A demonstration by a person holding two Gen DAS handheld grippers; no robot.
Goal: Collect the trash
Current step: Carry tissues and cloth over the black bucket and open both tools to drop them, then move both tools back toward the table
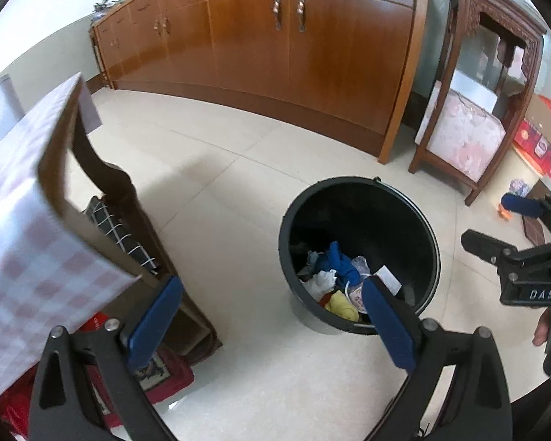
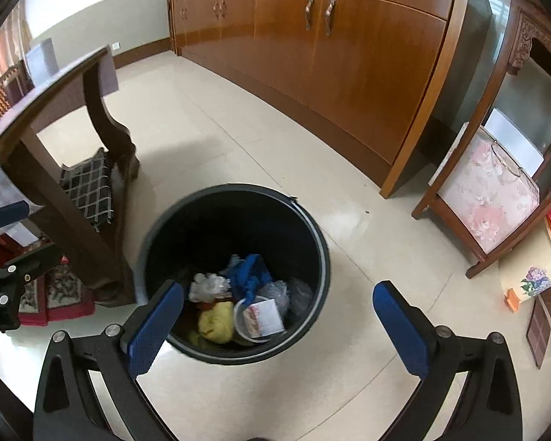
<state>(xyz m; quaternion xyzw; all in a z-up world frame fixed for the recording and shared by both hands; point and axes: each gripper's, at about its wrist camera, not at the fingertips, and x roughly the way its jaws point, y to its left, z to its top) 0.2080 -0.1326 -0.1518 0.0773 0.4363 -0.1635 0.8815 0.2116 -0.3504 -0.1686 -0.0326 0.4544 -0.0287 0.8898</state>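
Trash (image 2: 238,301) already heaped in black bin (image 2: 312,228), both grippers' jaws wide and empty above it, further litter nowhere visible.

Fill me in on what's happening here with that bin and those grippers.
A person is collecting trash with a handheld gripper in each hand. Both the left gripper and the right gripper hang open and empty above a black bin on the tiled floor. The bin holds crumpled white paper, something blue, a yellow wad and a small container. A table with a checked cloth stands beside it.
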